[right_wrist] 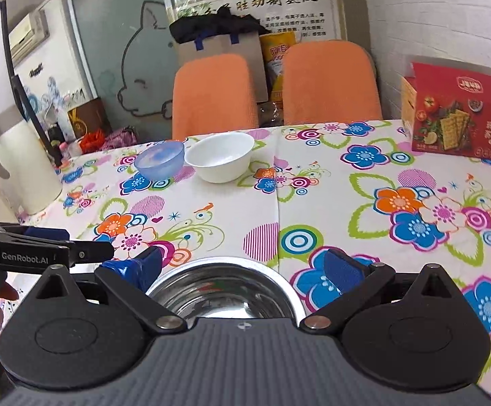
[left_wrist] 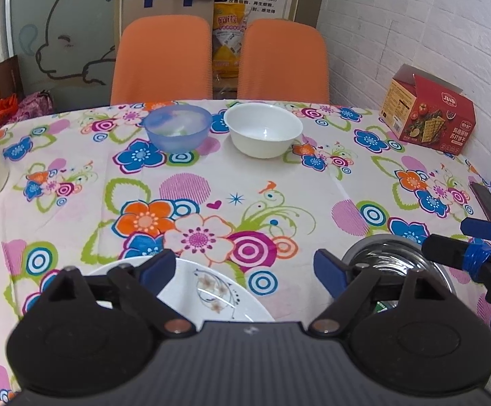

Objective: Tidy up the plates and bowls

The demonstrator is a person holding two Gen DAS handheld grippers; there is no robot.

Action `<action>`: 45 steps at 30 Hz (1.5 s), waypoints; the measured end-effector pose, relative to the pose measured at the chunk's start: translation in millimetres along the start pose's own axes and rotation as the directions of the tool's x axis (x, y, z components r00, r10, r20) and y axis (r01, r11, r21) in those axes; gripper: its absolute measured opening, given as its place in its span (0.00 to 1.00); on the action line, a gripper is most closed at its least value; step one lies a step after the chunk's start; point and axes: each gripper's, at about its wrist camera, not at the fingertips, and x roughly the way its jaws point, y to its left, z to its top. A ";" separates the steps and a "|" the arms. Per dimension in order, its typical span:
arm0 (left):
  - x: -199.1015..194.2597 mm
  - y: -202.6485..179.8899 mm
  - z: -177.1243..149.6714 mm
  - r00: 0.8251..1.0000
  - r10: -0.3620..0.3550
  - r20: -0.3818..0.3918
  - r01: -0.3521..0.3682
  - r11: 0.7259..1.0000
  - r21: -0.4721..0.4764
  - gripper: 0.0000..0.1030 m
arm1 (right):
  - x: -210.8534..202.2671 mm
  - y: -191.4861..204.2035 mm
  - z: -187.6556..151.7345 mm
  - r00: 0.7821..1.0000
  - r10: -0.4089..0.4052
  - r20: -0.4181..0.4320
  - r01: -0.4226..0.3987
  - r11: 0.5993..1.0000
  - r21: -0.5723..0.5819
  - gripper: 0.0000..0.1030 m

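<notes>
My left gripper (left_wrist: pixel 243 267) is open above a white plate (left_wrist: pixel 208 291) with a brown flower print, which lies at the near edge of the table. My right gripper (right_wrist: pixel 243 265) is open too, its blue pads standing on either side of a steel bowl (right_wrist: pixel 221 291); nothing is gripped. In the left wrist view the steel bowl (left_wrist: pixel 391 264) sits right of the plate, with the right gripper (left_wrist: pixel 462 237) over its right side. A translucent blue bowl (left_wrist: pixel 177 128) and a white bowl (left_wrist: pixel 262 130) stand side by side at the far edge of the table.
The flowered tablecloth (left_wrist: pixel 232 182) covers the table. A red cracker box (left_wrist: pixel 428 115) stands at the far right, and a dark phone (left_wrist: pixel 486 199) lies near the right edge. A white jug (right_wrist: pixel 25 162) is at the left. Two orange chairs (left_wrist: pixel 164 57) stand behind the table.
</notes>
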 end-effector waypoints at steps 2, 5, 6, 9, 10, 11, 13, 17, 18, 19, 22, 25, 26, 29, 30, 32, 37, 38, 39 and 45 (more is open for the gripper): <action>3.4 6.1 3.7 1.000 -0.002 -0.006 0.002 1.000 -0.014 0.81 | 6.9 2.1 5.2 1.000 0.002 -0.011 -0.002 1.000 -0.020 0.87; 12.1 14.1 10.9 1.000 0.002 -0.017 -0.002 1.000 -0.027 0.81 | 21.5 4.8 13.7 0.999 0.000 -0.034 -0.002 0.999 -0.052 0.87; 15.2 16.4 13.1 1.000 0.006 -0.020 -0.006 1.000 -0.028 0.81 | 28.4 5.6 17.5 0.999 -0.001 -0.045 -0.001 0.998 -0.064 0.87; 24.8 25.9 20.1 1.000 0.012 -0.029 -0.013 0.999 -0.040 0.82 | 54.3 6.0 39.0 0.997 -0.022 -0.072 0.015 0.995 -0.096 0.87; 27.0 29.8 22.1 0.999 0.012 -0.030 -0.014 0.999 -0.050 0.82 | 65.7 6.3 49.2 0.996 -0.037 -0.079 0.028 0.994 -0.110 0.87; 29.4 34.9 24.3 0.999 0.008 -0.031 -0.010 0.998 -0.067 0.82 | 76.6 6.6 58.4 0.995 -0.048 -0.085 0.037 0.992 -0.122 0.87; 32.7 42.8 26.3 1.000 -0.002 -0.031 0.000 0.996 -0.091 0.82 | 106.9 9.1 81.6 0.992 -0.080 -0.099 0.065 0.986 -0.150 0.87; 37.6 57.5 26.8 0.999 0.009 -0.044 -0.014 0.993 -0.115 0.82 | 175.7 12.1 117.5 0.977 -0.150 -0.153 0.120 0.975 -0.189 0.87; 38.0 61.8 26.4 0.999 0.012 -0.047 -0.018 0.993 -0.119 0.82 | 191.5 12.6 122.2 0.971 -0.167 -0.173 0.132 0.971 -0.198 0.87; 38.3 66.6 25.9 0.999 0.017 -0.049 -0.023 0.992 -0.123 0.82 | 205.9 12.6 125.2 0.964 -0.183 -0.193 0.143 0.968 -0.207 0.87; 38.3 80.3 24.6 0.998 0.035 -0.053 -0.042 0.989 -0.139 0.82 | 241.4 7.5 127.3 0.940 -0.216 -0.265 0.165 0.965 -0.202 0.87; 39.4 93.2 25.8 0.997 0.047 -0.055 -0.055 0.986 -0.160 0.82 | 255.4 2.6 125.0 0.925 -0.227 -0.305 0.175 0.966 -0.188 0.87; 39.7 96.2 26.4 0.997 0.048 -0.054 -0.056 0.984 -0.168 0.82 | 257.0 2.2 123.2 0.921 -0.230 -0.314 0.176 0.966 -0.191 0.87; 40.7 99.8 28.3 0.998 0.043 -0.051 -0.051 0.983 -0.177 0.82 | 256.9 -0.2 121.7 0.914 -0.226 -0.336 0.173 0.968 -0.179 0.87; 40.5 99.4 28.4 0.998 0.040 -0.050 -0.049 0.983 -0.178 0.82 | 256.1 -1.0 122.4 0.912 -0.229 -0.340 0.176 0.968 -0.181 0.87; 39.7 97.5 28.0 0.998 0.029 -0.048 -0.037 0.983 -0.179 0.82 | 255.5 0.0 123.4 0.906 -0.249 -0.341 0.187 0.961 -0.205 0.87; 35.3 88.6 25.5 0.999 0.012 -0.043 -0.019 0.986 -0.164 0.82 | 247.8 0.5 121.2 0.892 -0.269 -0.364 0.184 0.950 -0.252 0.87; 34.3 87.1 25.4 0.999 0.011 -0.041 -0.017 0.987 -0.161 0.82 | 245.7 -0.5 119.2 0.890 -0.267 -0.370 0.179 0.950 -0.256 0.87; 33.3 86.0 25.3 0.999 0.010 -0.039 -0.016 0.987 -0.160 0.82 | 243.1 -1.1 116.9 0.888 -0.264 -0.376 0.173 0.951 -0.258 0.87; 28.3 76.1 26.7 0.999 0.004 -0.034 -0.009 0.989 -0.146 0.82 | 223.3 -3.0 108.6 0.890 -0.247 -0.382 0.155 0.954 -0.257 0.87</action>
